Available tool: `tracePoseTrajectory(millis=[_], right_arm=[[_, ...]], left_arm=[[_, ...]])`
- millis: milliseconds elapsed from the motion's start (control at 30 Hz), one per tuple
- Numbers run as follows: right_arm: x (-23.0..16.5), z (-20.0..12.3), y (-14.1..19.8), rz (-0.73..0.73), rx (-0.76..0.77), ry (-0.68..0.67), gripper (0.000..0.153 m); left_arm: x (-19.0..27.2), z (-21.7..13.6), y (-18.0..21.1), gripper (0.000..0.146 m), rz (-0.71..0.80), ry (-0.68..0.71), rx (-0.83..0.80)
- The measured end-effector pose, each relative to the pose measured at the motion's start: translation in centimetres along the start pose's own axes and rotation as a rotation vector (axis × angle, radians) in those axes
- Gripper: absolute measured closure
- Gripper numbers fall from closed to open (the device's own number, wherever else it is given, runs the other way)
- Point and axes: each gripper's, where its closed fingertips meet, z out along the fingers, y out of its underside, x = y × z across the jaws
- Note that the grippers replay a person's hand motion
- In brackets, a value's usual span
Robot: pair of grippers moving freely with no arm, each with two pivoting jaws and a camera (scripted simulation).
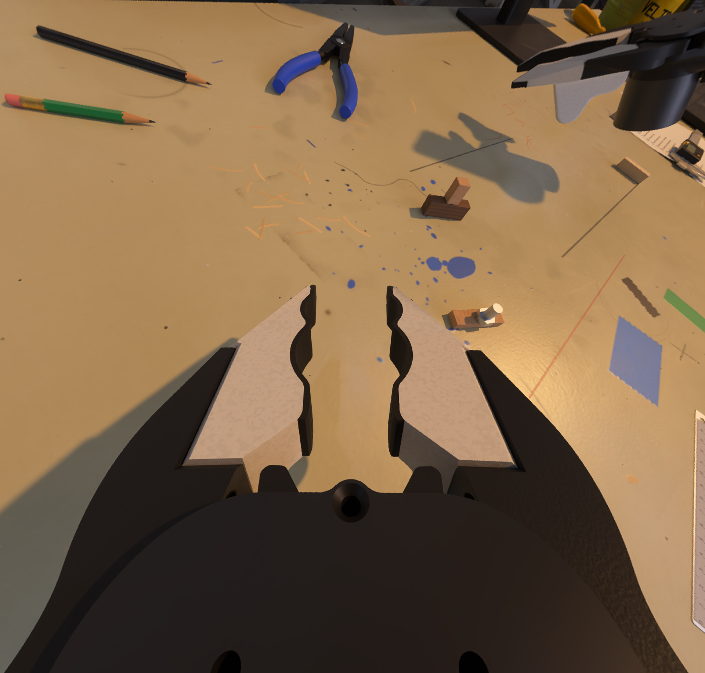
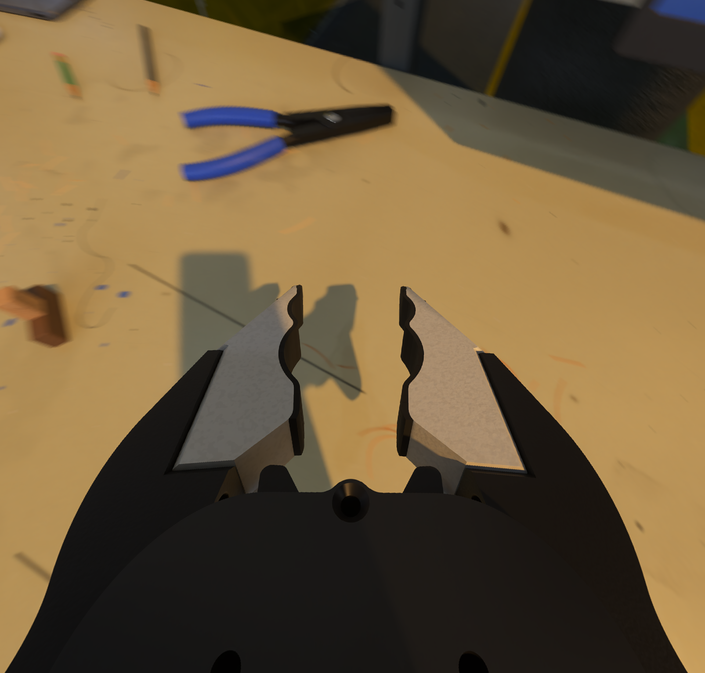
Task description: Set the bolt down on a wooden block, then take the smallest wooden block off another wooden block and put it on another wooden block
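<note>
In the left wrist view a white bolt (image 1: 491, 313) lies on a flat light wooden block (image 1: 466, 319) to the right of my left gripper (image 1: 351, 286), which is open and empty. Farther off, a small light block (image 1: 457, 190) stands tilted on a dark brown block (image 1: 442, 209). A third pale block (image 1: 632, 170) lies at the right. My right gripper (image 1: 515, 76) hovers at the upper right. In the right wrist view my right gripper (image 2: 351, 287) is open and empty above bare table; the small block (image 2: 19, 302) on the dark block (image 2: 47, 320) shows blurred at the left edge.
Blue-handled pliers (image 1: 330, 67) (image 2: 267, 135), a black pencil (image 1: 118, 56) and a green pencil (image 1: 76, 109) lie at the back of the wooden table (image 1: 152, 235). A black stand base (image 1: 503, 28) is at the back right, a ruler (image 1: 700, 521) at the right edge.
</note>
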Motion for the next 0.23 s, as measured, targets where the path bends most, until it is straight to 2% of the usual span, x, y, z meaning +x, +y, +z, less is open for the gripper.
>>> tracePoseTrajectory(millis=[67, 167, 233], right_arm=[[2.5, 0.0, 1.1, 0.059, -0.026, 0.063, 0.102], [3.4, 0.1, 1.7, 0.165, -0.036, 0.051, 0.102], [3.7, 0.1, 2.2, 0.165, -0.059, 0.065, 0.102]], left_arm=[[0.0, 0.0, 0.1, 0.109, -0.01, 0.008, -0.002], [0.0, 0.1, 0.1, 0.109, -0.013, 0.011, -0.008], [0.0, 0.0, 0.1, 0.109, -0.014, 0.009, -0.003]])
